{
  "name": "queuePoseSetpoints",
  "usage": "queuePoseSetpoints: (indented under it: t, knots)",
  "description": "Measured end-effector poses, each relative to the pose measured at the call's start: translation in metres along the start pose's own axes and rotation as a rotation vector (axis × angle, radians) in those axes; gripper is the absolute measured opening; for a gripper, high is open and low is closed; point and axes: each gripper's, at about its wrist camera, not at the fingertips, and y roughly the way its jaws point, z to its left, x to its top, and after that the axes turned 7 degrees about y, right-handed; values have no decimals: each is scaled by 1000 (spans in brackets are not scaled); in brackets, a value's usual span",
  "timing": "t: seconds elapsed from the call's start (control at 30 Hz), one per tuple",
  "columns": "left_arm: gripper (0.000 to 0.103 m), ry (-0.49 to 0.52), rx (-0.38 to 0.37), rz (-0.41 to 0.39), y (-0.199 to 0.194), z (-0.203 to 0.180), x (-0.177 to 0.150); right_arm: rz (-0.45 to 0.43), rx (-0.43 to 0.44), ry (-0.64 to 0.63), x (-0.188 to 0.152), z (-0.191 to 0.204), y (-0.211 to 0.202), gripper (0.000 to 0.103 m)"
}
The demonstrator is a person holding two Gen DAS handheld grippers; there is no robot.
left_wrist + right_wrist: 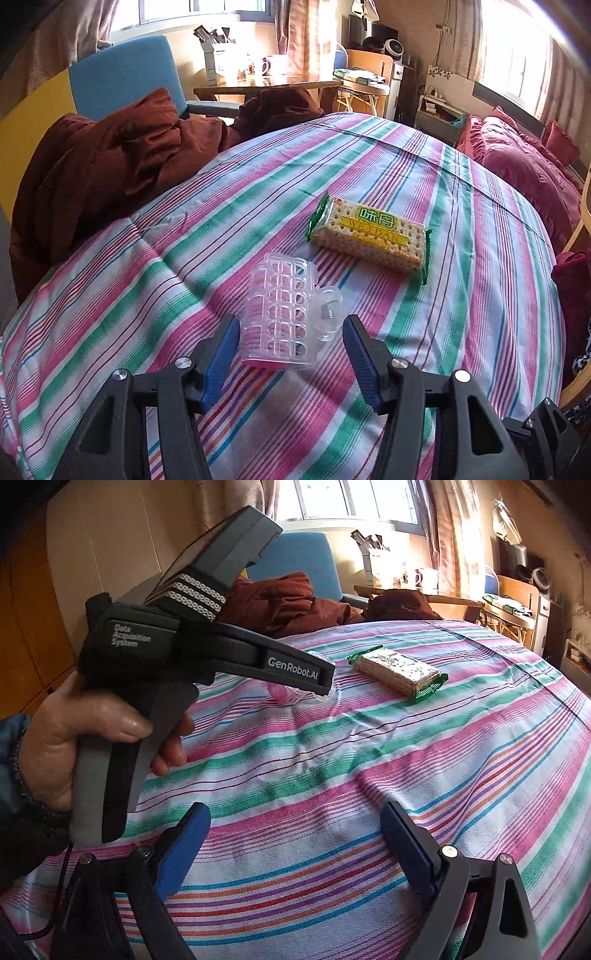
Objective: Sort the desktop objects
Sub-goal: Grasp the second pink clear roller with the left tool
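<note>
two things sit on the striped bedsheet [184, 236] here: a clear plastic clip-like holder [282, 314] with a slotted body and a small metal spring on its side, and a pack of crackers [369, 232] in green and yellow wrapping, just behind and to the right of it. they're near each other but not touching.

left gripper [291, 354] is spread wide, blue pads on either side of the near end of the clear holder. the left pad looks right at its edge, the right pad stands clear of it, so nothing's clamped.

from the right wrist view you can see the person's hand [92, 734] wrapped round the left tool's handle, and its nose covers most of the clear holder, only a pink bit peeking out underneath. the cracker pack [399, 672] lies further back on the sheet.

right gripper [295, 849] is also wide apart, nothing between its pads, just bare sheet in front.

a rumpled brown jacket [110, 166] is heaped at the far left edge.
</note>
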Motion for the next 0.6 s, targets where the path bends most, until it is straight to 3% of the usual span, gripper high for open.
queuePoseSetpoints:
  t: [0.23,0.4,0.6]
  knots:
    - [60,3,-1,5,14,-2,5,5,-3,-6,0,1,1,96]
    - [56,-68,15,9,21,8,3,7,-7,-9,0,1,1,97]
    - [56,-148,50,-29,-18,21,-28,10,-5,-10,1,1,1,97]
